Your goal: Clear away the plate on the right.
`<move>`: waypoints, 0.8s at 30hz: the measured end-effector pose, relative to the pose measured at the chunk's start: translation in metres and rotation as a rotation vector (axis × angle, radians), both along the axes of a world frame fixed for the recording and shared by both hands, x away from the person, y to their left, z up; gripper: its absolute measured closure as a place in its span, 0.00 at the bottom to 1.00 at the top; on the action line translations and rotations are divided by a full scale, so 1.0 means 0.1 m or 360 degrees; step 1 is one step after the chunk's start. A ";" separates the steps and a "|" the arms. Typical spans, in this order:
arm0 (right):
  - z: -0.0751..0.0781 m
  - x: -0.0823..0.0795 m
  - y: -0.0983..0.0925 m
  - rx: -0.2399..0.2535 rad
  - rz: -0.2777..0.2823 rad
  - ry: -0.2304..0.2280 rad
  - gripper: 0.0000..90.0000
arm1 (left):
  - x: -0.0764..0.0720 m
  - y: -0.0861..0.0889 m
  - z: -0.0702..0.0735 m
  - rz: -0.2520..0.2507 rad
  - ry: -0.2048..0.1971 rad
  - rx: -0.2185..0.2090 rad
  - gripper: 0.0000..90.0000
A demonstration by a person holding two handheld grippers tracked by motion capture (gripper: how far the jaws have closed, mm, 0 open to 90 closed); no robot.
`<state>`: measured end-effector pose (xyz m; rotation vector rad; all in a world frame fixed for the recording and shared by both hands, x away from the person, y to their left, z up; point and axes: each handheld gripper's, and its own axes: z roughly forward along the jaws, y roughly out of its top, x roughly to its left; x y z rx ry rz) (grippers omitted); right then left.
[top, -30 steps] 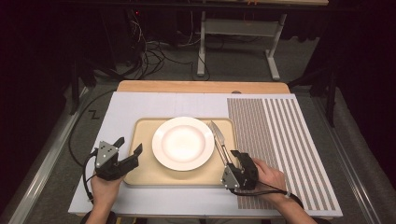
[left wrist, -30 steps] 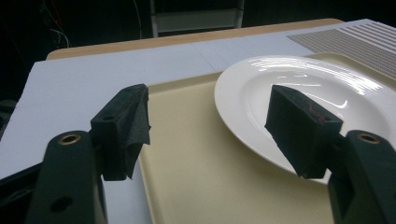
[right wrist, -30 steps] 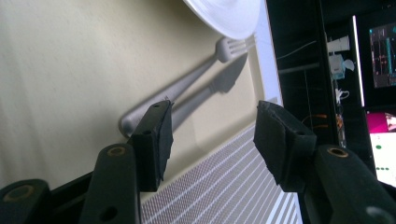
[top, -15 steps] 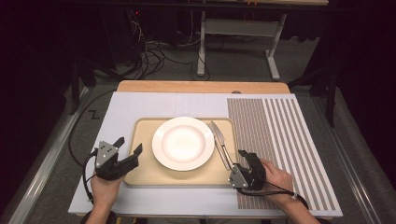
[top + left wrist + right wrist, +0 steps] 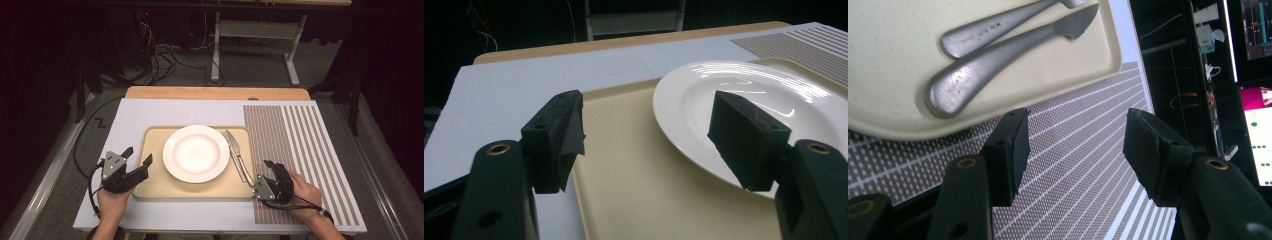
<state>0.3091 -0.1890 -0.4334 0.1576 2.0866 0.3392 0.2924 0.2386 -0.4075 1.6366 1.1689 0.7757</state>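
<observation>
The knife (image 5: 233, 144) lies on the right part of the beige tray (image 5: 150, 185), just beside the white plate (image 5: 195, 153), with its blade pointing to the far side of the table. In the right gripper view a second metal handle (image 5: 993, 25) lies close along the knife (image 5: 998, 55); it is perhaps a fork or a spoon, but its head is cut off by the picture edge, so I cannot tell which. Both handles point toward the near right corner of the tray (image 5: 1088, 65).

The right gripper (image 5: 270, 172) is just off this corner, over the striped mat (image 5: 310, 150). Its jaws stand wide apart and have just been opening further; nothing is between them, only the striped mat (image 5: 1073, 165) shows below. The gripper is near the knife handle but does not touch it.

The plate sits in the middle of the tray and is empty. The left gripper (image 5: 136, 159) is at the left edge of the tray, and its jaws are also wide open and hold nothing. In the left gripper view one jaw is over the white board (image 5: 499, 95), the other is in front of the rim of the plate (image 5: 684, 135). The tray lies on this white board (image 5: 150, 112), and the board lies on a wooden table (image 5: 215, 93).
</observation>
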 end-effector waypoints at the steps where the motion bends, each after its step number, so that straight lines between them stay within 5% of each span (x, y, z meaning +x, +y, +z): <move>1: 0.01 0.00 -0.01 -0.0002 0.0001 -0.0004 0.49 | 0.00 0.00 0.00 -0.0001 0.0000 0.0002 0.34; 24: 0.01 -0.02 -0.38 0.0097 -0.0125 -0.0003 0.47 | -0.01 0.00 0.00 0.0001 -0.0010 0.0002 0.34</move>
